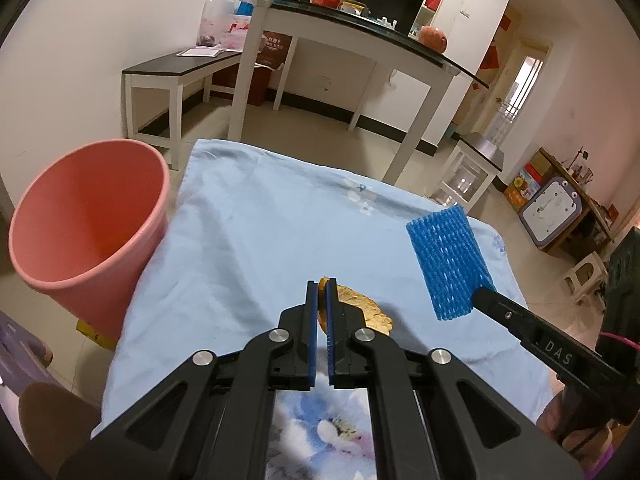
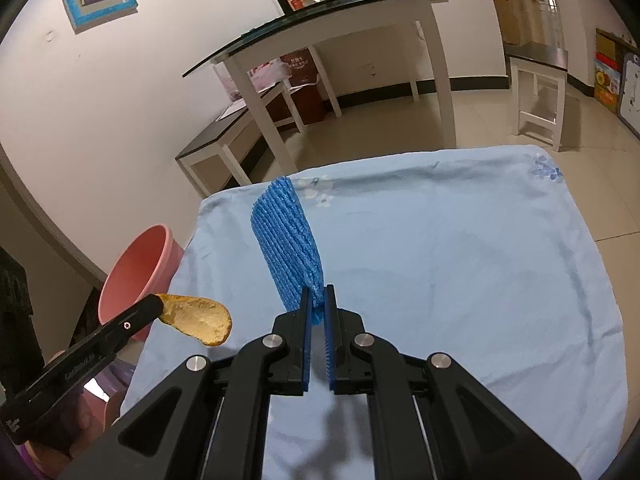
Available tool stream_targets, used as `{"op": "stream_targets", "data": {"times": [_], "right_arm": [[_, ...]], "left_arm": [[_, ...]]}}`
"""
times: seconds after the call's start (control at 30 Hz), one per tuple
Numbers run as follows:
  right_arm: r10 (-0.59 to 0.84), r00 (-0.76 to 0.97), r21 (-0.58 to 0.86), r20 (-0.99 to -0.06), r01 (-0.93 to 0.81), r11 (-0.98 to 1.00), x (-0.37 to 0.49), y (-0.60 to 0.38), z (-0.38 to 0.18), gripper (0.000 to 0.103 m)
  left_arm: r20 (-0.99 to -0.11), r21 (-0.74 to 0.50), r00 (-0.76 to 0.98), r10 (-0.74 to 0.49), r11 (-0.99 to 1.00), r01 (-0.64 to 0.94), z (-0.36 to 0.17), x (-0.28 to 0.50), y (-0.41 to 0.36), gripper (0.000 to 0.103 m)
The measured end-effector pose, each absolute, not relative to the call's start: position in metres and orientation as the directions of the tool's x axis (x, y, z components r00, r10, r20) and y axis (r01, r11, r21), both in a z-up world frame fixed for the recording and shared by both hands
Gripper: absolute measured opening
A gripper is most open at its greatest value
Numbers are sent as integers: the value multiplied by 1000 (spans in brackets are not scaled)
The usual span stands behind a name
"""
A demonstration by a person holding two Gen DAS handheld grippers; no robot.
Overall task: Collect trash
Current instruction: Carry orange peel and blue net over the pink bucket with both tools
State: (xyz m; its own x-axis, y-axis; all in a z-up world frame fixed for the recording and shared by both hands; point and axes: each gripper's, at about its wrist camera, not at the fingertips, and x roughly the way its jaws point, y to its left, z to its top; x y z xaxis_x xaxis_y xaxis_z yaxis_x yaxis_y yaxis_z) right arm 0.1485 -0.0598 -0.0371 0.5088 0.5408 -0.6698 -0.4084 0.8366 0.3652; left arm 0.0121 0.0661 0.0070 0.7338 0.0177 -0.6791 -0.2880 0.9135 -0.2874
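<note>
My left gripper (image 1: 321, 286) is shut on a yellow-brown fruit peel (image 1: 360, 308) and holds it above the light blue cloth (image 1: 260, 232). The peel also shows in the right wrist view (image 2: 198, 318), clamped at the left gripper's tip (image 2: 158, 304). My right gripper (image 2: 318, 294) is shut on the lower edge of a blue foam fruit net (image 2: 288, 240), which stands up above the cloth. The net (image 1: 450, 264) and the right gripper's tip (image 1: 482, 294) appear at the right of the left wrist view. A pink bin (image 1: 88, 224) stands open at the cloth's left edge; it also shows in the right wrist view (image 2: 140, 268).
The cloth-covered table (image 2: 460, 280) has floral print near the corners. Behind it stand a glass-topped white table (image 1: 360, 36), a low dark-topped bench (image 1: 176, 76) and a white stool (image 2: 536, 92). Tiled floor surrounds the table.
</note>
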Motion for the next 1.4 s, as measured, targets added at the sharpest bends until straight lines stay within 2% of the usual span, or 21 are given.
{"op": "stream_targets", "data": {"times": [1.03, 1.4], "right_arm": [[587, 456, 320, -669, -536, 781, 119, 26, -22, 5], [640, 432, 347, -635, -581, 736, 119, 63, -16, 5]], "left_arm": [[-636, -290, 759, 135, 871, -397, 20, -44, 124, 3], [-605, -291, 767, 214, 837, -463, 26, -55, 158, 3]]}}
